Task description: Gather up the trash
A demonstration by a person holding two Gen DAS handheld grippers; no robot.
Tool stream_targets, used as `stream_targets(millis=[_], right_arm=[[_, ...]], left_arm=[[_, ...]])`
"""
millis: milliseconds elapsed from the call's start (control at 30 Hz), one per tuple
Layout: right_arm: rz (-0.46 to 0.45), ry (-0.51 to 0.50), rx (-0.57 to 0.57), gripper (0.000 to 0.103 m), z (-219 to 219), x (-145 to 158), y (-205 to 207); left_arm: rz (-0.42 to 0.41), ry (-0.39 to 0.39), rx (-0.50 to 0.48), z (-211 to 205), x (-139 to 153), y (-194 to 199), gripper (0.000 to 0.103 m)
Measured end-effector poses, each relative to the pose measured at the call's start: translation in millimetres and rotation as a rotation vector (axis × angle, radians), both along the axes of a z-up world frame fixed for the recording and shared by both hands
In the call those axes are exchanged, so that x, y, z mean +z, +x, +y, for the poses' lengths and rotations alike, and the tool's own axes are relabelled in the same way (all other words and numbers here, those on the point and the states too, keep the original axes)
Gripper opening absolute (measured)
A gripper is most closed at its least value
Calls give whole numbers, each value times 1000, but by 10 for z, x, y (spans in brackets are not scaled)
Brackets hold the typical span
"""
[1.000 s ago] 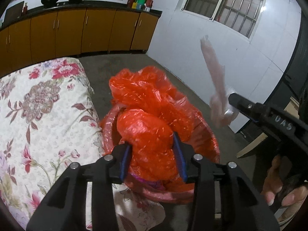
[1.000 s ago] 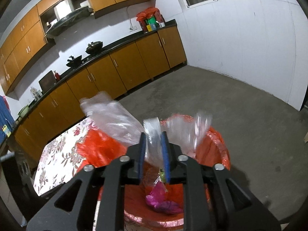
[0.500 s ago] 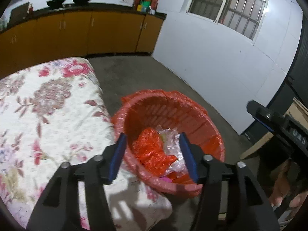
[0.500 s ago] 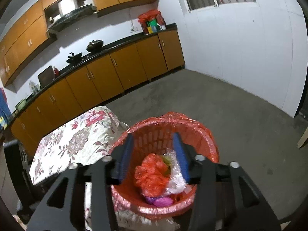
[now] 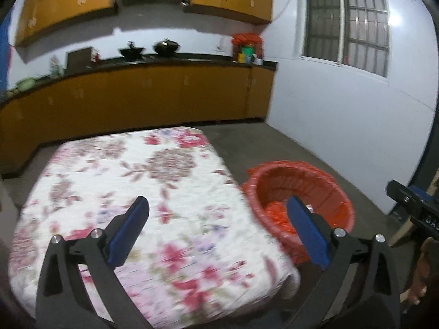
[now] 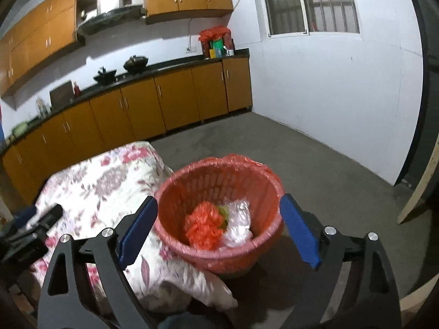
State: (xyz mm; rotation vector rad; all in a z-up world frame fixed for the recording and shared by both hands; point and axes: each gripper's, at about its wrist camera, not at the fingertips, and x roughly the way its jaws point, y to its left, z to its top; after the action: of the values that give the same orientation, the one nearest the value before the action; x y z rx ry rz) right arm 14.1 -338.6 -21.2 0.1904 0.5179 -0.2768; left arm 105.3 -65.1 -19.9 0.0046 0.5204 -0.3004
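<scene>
So both grippers just let go: a second back my left gripper [image 5: 216, 230] was clamped on a crumpled orange plastic bag [image 6: 204, 226] and my right gripper [image 6: 219, 226] was pinching a clear plastic wrapper [image 6: 238, 223], and now both sets of jaws are opening up wide with nothing between them. Both pieces dropped into the red laundry-style basket [image 6: 175, 192] that's lined with an orange bag, sitting on the concrete floor [image 6: 315, 170] right against the corner of the floral-covered worktop [image 5: 123, 170]. I've also swung the left one off the basket and out over the cloth, so in that view the basket [image 5: 333, 192] sits off to the right. My read: this drop is done, and I don't spot any more trash on the cloth, though it's blurry. Count: two grippers, one basket, one orange bag, one clear wrapper, plus a bit of something green [image 6: 223, 212] tucked between them that I can't identify.
</scene>
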Motion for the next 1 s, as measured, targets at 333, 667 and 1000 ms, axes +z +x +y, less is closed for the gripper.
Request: stream_targets(millis=[333,667,1000], right_arm=[[-26,-105,49,93,449,12,-278],[-54,-166,73,93,685,34,-413],[-90,-200,40,93,829,59,-573]], left_arm=[[-55,59,122,321,44,-422,99],[-103,71,178,431,89,-794,99],[-132,54,205,490,128,-1042,99]])
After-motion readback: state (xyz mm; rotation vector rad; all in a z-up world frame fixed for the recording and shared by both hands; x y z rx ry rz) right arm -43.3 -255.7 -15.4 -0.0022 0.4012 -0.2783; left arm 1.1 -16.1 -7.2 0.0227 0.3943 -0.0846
